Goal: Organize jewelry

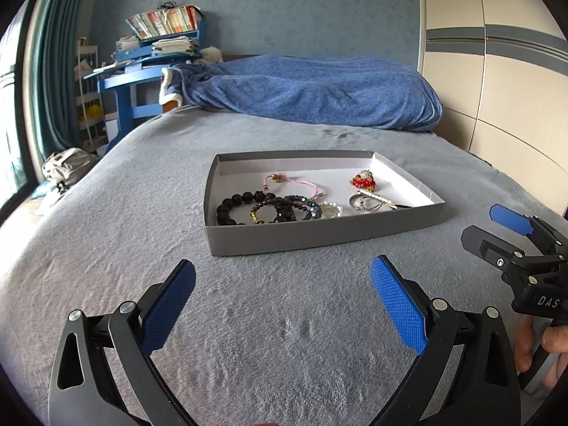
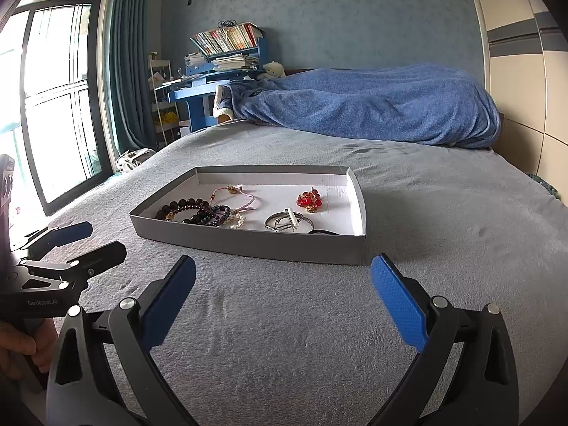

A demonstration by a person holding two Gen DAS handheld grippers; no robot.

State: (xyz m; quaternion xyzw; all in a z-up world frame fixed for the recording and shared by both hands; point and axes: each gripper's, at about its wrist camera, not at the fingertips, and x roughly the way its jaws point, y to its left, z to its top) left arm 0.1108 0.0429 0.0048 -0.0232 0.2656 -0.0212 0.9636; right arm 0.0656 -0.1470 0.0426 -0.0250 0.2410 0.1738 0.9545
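A shallow grey cardboard tray [image 1: 319, 238] [image 2: 248, 245] lies on the grey bed. In it lie a black bead bracelet [image 1: 234, 206] [image 2: 177, 207], a dark faceted bead bracelet [image 1: 294, 207], a pink cord bracelet [image 1: 294, 181] [image 2: 238, 195], a red bead ornament [image 1: 364, 181] [image 2: 309, 200], a pearl hair clip [image 1: 376, 198] [image 2: 291, 218] and silver rings [image 1: 358, 202] [image 2: 280, 222]. My left gripper [image 1: 284, 277] is open and empty above the bedspread in front of the tray. My right gripper [image 2: 284, 273] is open and empty, also short of the tray. Each gripper shows in the other's view: right [image 1: 497, 227], left [image 2: 85, 241].
A rumpled blue blanket [image 1: 319, 92] [image 2: 372, 106] lies across the far end of the bed. A blue desk with books [image 1: 156, 53] [image 2: 220, 67] stands at the back left by teal curtains. A wardrobe [image 1: 497, 88] runs along the right side.
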